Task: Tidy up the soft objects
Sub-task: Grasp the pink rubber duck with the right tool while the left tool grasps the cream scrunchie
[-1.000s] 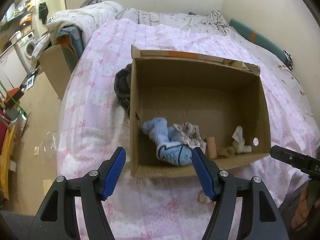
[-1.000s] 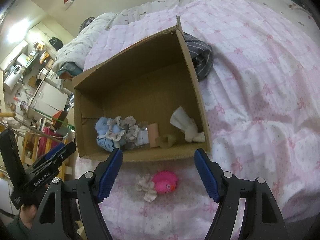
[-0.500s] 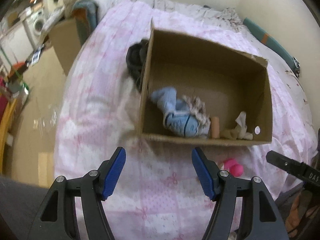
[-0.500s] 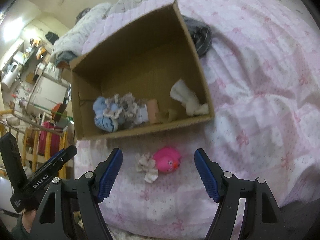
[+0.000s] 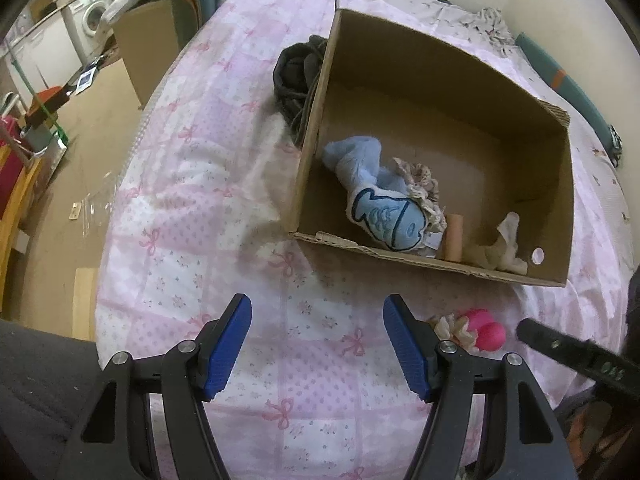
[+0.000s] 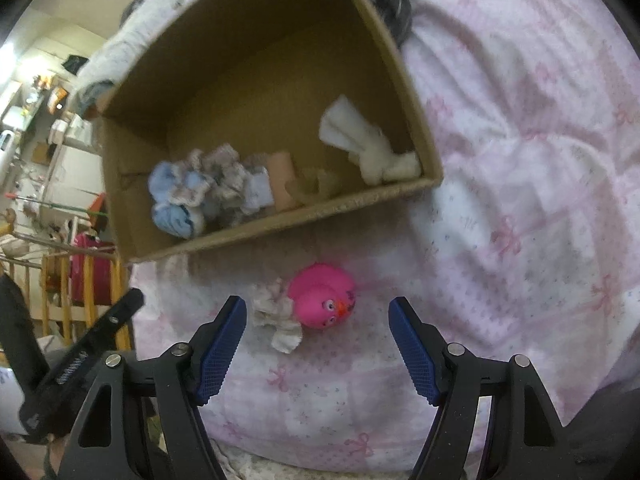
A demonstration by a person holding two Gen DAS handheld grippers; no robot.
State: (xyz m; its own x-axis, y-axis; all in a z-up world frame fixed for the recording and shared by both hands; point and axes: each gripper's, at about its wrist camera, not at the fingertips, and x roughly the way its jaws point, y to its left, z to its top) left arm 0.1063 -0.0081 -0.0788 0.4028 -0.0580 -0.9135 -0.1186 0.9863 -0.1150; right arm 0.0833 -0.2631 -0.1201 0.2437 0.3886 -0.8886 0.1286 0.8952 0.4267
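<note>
The pink duck (image 6: 322,295) lies on the bed's pink quilt (image 6: 520,208), just outside the near wall of the cardboard box (image 6: 304,216), with a small frilly cloth scrap (image 6: 277,316) touching its left side. Judging by its rounded, glossy body, the duck looks light and squeezable but a little slick, so it would likely take a hold best across the widest part of its body, not at the head, where it could pop out sideways. The scrap appears limp and nearly weightless; pinching it at the bunched middle should lift it whole. The right claw (image 6: 316,344) hangs released, jaws wide apart, directly on the near side of the duck and scrap, framing both. The left claw (image 5: 318,344) is likewise spread and empty, over bare quilt to the left of the duck (image 5: 486,330). Inside the box, against its near wall, lie a blue plush fish (image 5: 376,204), a floral ruffled cloth (image 5: 420,176), a small peach roll (image 5: 454,238) and a crumpled white cloth (image 5: 506,240). A dark bundle of clothing (image 5: 296,76) sits against the box's far left outer wall.
</note>
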